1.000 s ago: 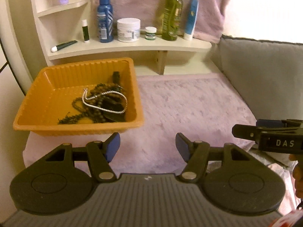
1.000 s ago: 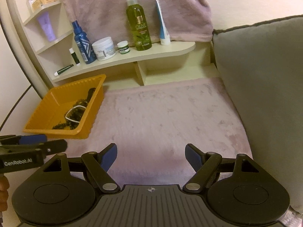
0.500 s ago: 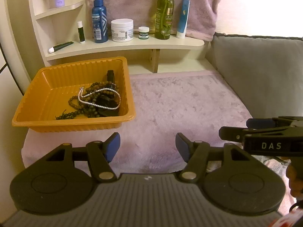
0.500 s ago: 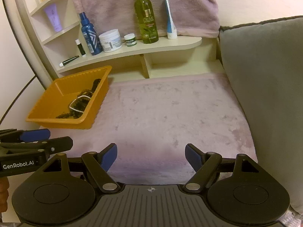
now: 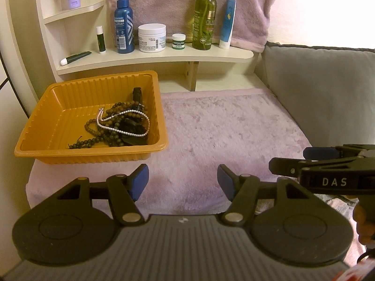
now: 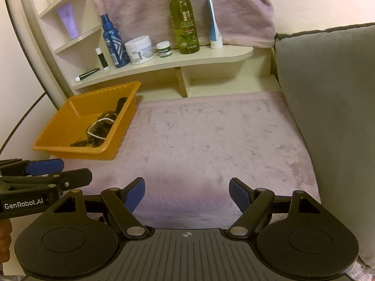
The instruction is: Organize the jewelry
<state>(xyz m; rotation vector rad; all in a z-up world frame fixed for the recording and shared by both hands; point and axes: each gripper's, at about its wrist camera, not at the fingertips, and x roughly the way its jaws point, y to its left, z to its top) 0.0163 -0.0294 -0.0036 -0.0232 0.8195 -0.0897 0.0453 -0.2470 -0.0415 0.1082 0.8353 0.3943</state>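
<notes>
An orange ribbed tray (image 5: 58, 107) sits at the left on a mauve plush cover (image 5: 222, 128). Inside it lie a brown bead necklace (image 5: 93, 132), a white pearl strand (image 5: 121, 130) and a black item (image 5: 137, 94), tangled together. My left gripper (image 5: 182, 179) hovers open over the cover, short of the tray's front right corner, with nothing between its blue pads. My right gripper (image 6: 187, 190) is open and empty too, above the cover's near edge. It also shows at the right of the left wrist view (image 5: 293, 160). The tray (image 6: 58, 126) lies far to its left.
A cream shelf (image 5: 164, 57) behind the tray carries a blue spray bottle (image 5: 123, 23), a white jar (image 5: 151, 38), a green bottle (image 5: 204, 18) and tubes. A grey cushion (image 5: 323, 89) bounds the right side. A mauve towel (image 6: 145, 7) hangs behind the shelf.
In the left wrist view the tray looks slightly smaller and farther than a second ago. Both grippers have stayed open and the jewelry has not moved.
</notes>
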